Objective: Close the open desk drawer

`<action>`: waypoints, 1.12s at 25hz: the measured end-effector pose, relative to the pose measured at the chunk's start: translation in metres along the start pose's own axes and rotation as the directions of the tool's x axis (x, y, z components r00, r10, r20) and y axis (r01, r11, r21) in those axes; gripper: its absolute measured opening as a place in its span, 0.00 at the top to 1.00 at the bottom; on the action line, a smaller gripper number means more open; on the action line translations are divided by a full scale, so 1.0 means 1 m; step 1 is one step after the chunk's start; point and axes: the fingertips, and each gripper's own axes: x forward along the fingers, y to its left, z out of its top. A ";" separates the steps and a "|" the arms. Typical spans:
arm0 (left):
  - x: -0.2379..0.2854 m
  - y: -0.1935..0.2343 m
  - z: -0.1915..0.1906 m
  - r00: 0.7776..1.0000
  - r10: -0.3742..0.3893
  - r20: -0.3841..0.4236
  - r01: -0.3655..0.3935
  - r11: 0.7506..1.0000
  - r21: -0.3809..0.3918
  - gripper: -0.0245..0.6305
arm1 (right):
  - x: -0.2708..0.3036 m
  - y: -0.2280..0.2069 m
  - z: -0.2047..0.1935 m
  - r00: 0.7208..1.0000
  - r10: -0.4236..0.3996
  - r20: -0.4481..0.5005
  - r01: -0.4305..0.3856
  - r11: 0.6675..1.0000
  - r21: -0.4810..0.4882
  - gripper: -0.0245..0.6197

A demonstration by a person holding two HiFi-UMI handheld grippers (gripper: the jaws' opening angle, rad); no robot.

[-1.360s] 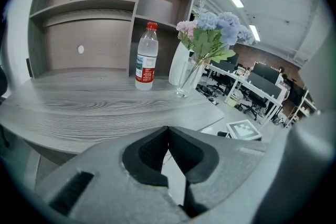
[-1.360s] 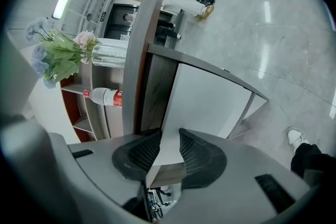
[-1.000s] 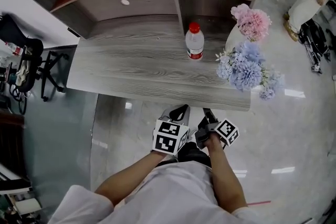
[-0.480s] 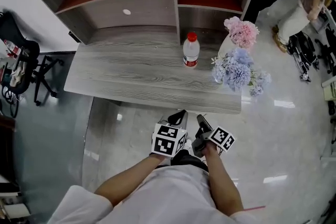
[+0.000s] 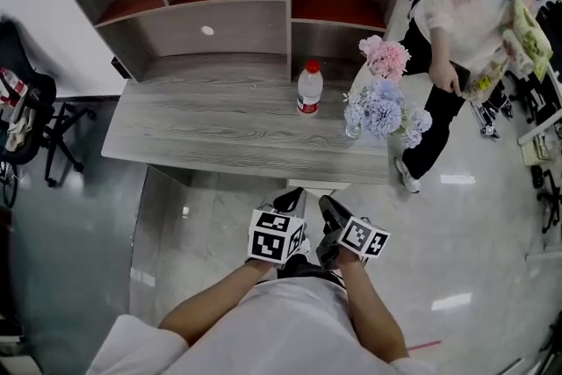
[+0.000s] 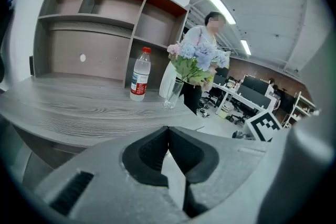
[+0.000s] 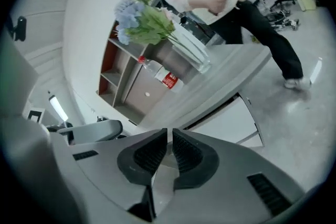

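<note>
The grey wood desk [image 5: 219,136] stands ahead of me. In the right gripper view a white drawer front [image 7: 231,119] sits under the desk edge [image 7: 210,86] with a dark slit above it; I cannot tell if it is flush. My left gripper [image 5: 290,199] hangs just short of the desk's front edge, its jaws [image 6: 168,131] shut and empty. Beside it, my right gripper [image 5: 329,208] is rolled over. Its jaws [image 7: 169,136] have just been closing down to a thin slit, with nothing between them.
A hutch [image 5: 228,4] rises at the desk's back. A water bottle [image 5: 308,89] and a glass vase of flowers [image 5: 379,101] stand on the right half. A person [image 5: 465,31] stands close to the desk's right end. An office chair [image 5: 35,118] is at far left.
Both grippers have risen and drawn back a little from the desk. The right gripper has rolled. A person has walked into view at the desk's right end.
</note>
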 end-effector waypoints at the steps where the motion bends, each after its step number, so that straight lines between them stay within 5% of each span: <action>1: -0.003 -0.001 0.000 1.000 -0.002 0.004 0.002 1.000 0.000 0.95 | -0.003 0.009 0.001 1.000 0.006 -0.002 -0.006 0.999 -0.032 0.92; 14: -0.057 -0.012 -0.004 0.998 -0.003 0.059 -0.002 0.997 0.079 0.95 | -0.048 0.120 0.009 0.995 0.074 0.070 -0.046 0.939 -0.341 0.95; 22: -0.084 -0.019 -0.011 0.998 0.005 0.066 -0.013 0.991 0.134 0.95 | -0.069 0.144 -0.005 0.996 0.007 0.084 0.039 0.849 -0.528 0.96; 28: -0.098 -0.027 -0.022 0.998 -0.002 0.066 -0.007 0.989 0.147 0.95 | -0.078 0.151 -0.018 0.996 -0.003 0.093 0.055 0.827 -0.560 0.96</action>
